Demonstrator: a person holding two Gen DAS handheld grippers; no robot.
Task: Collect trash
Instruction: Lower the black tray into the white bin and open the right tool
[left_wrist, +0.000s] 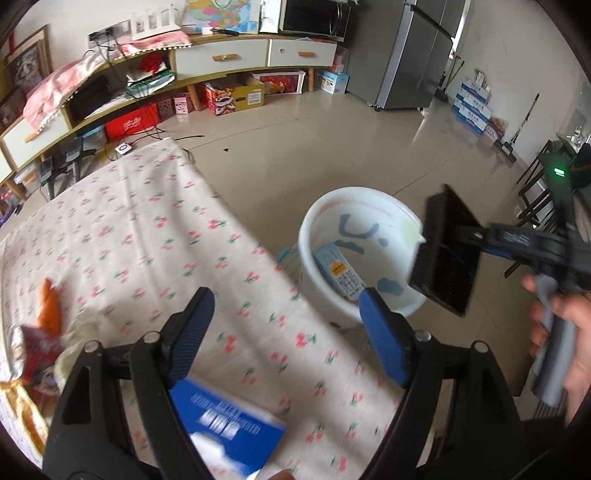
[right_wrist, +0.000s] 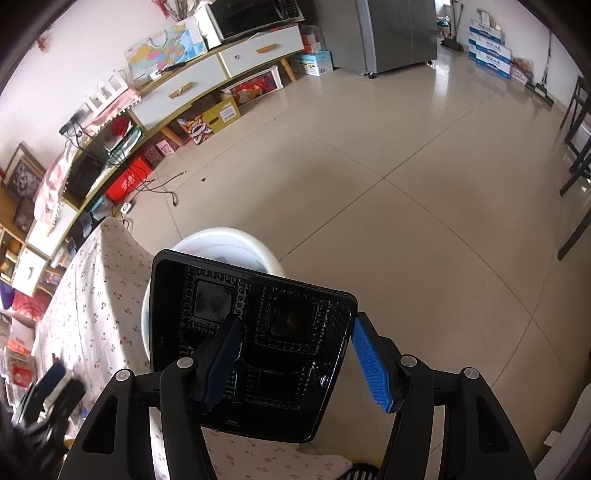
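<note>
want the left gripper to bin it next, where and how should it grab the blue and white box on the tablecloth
Take the blue and white box across its thin sides, coming down from above. It appears to lie flat on the cherry-print tablecloth just below the open left gripper, broad face up, so only the narrow edges likely fit between the jaws. It is blurred, so its exact edges are hard to judge.
</note>
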